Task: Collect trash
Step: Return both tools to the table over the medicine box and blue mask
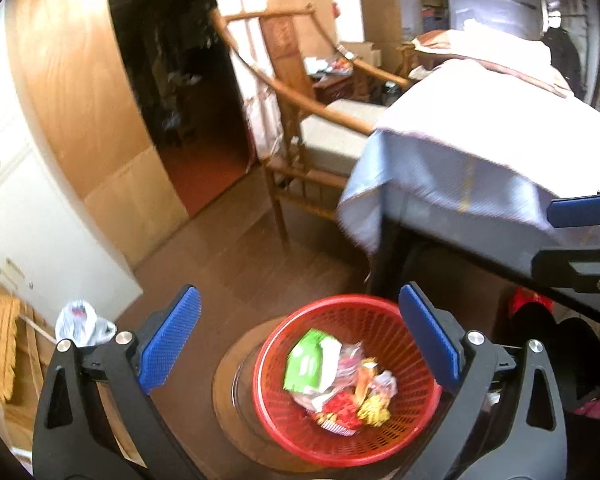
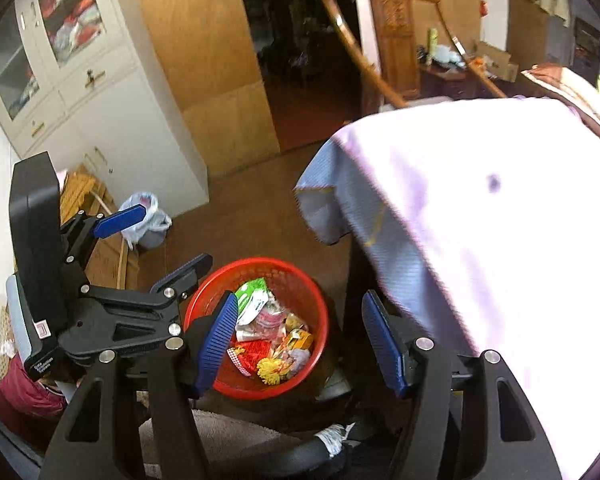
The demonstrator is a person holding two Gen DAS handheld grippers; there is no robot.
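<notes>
A red mesh basket (image 1: 300, 436) stands on the floor on a round wooden stand, below my left gripper (image 1: 300, 340), which is open and empty. It holds wrappers (image 1: 340, 384): a green-white packet, clear plastic, red and yellow packets. In the right wrist view the basket (image 2: 316, 292) lies between and beyond the fingers of my right gripper (image 2: 300, 340), open and empty above it, with the wrappers (image 2: 272, 332) inside. The left gripper (image 2: 156, 240) shows at the left, open. The right gripper's fingers (image 1: 580, 210) show at the right edge of the left wrist view.
A table with a pale lilac cloth (image 1: 460, 152) (image 2: 460, 208) stands right of the basket. A wooden armchair (image 1: 300, 120) stands behind it. A white cabinet (image 2: 100, 100) and a small bin lined with a plastic bag (image 2: 148, 220) are at the left. A dark doorway (image 1: 180, 80) lies beyond.
</notes>
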